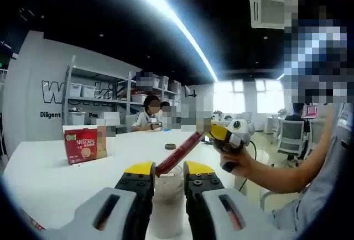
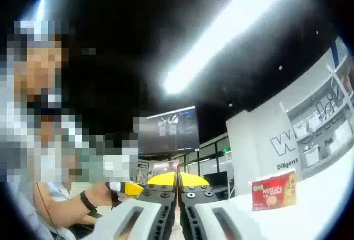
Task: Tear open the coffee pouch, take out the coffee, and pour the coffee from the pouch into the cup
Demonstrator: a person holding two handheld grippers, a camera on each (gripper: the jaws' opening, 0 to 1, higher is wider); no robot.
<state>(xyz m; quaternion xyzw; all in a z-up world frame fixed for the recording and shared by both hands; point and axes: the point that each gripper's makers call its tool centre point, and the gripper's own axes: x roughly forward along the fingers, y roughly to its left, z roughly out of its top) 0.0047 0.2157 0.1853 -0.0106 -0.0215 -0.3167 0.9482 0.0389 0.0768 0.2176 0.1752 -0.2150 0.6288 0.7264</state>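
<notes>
So in the left gripper view the left gripper sits at bottom centre, its yellow-tipped jaws a narrow gap apart, with the lower end of the red coffee stick pouch between them; can't tell if they're really pinching it. A white cup stands right under the jaws on the white table. The pouch slants up to the right, to the right gripper, held by a hand with the forearm coming in from the right edge. A red Nescafe box stands at left centre. In the right gripper view the right gripper's jaws are squeezed onto the pouch's thin edge, bottom centre.
</notes>
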